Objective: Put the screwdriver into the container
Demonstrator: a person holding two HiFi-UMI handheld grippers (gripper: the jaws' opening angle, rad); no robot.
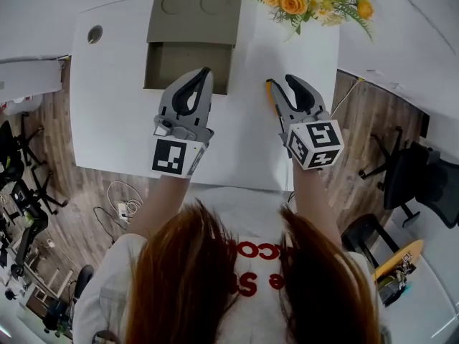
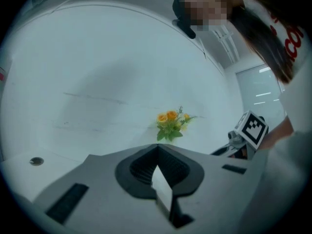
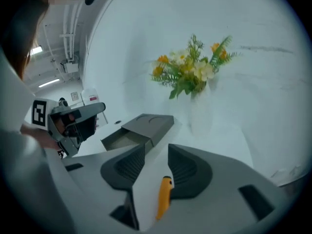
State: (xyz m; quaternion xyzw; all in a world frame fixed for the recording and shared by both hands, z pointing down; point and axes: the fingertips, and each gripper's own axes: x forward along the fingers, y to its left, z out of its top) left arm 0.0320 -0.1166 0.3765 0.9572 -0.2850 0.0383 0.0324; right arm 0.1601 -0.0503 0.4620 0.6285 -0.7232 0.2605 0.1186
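1. At our left, the left gripper [image 1: 203, 74] hovers with its jaws together, empty, near the open grey cardboard drawer-box container [image 1: 188, 64].
2. Further right, the orange-handled screwdriver [image 3: 164, 197] lies on the white table [image 1: 115, 120], outside the container. It looks light, stiff and smooth, and liable to roll.
3. Around it, the right gripper [image 3: 156, 152] stands with its jaws apart, gripping nothing. We would pinch the handle's middle crosswise.

Red lettering on the person's white shirt [image 1: 244, 217] shows only unreadable fragments.
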